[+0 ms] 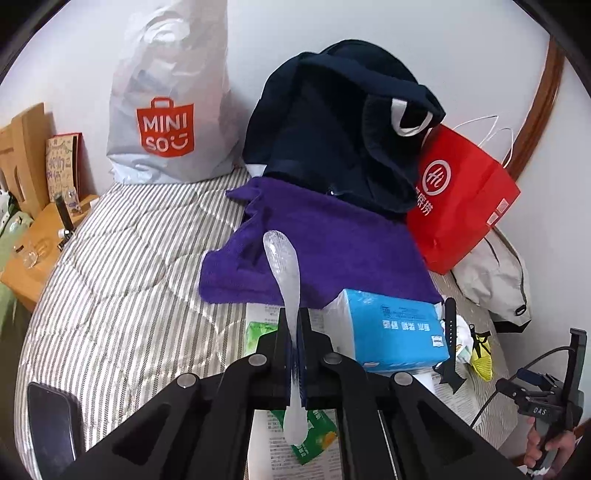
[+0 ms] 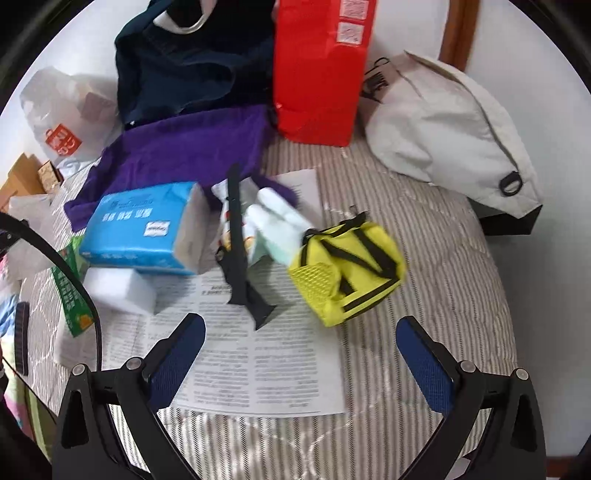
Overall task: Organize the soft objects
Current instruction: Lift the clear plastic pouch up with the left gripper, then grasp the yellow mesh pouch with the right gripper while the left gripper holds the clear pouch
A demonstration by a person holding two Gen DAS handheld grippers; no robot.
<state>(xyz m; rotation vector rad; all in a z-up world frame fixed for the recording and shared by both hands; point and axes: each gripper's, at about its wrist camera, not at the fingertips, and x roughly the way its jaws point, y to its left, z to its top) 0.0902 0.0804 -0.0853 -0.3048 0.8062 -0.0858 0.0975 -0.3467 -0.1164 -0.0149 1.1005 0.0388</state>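
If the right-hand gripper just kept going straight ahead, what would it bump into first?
Probably the black strap lying on the printed paper, with the yellow pouch just to its right; depth is hard to judge. The open right gripper holds nothing.

White wall (image 1: 332, 22), striped bed quilt (image 1: 122, 266), wooden bedside table (image 1: 33, 254)

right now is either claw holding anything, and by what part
The left claw is shut on a clear plastic strip, pinched about midway along its length. The right claw is open and holds nothing.

The right gripper (image 2: 301, 354) is hovering open over a leaflet (image 2: 258, 369). A yellow pouch (image 2: 347, 269) is lying just ahead, touching pale socks (image 2: 273, 221).
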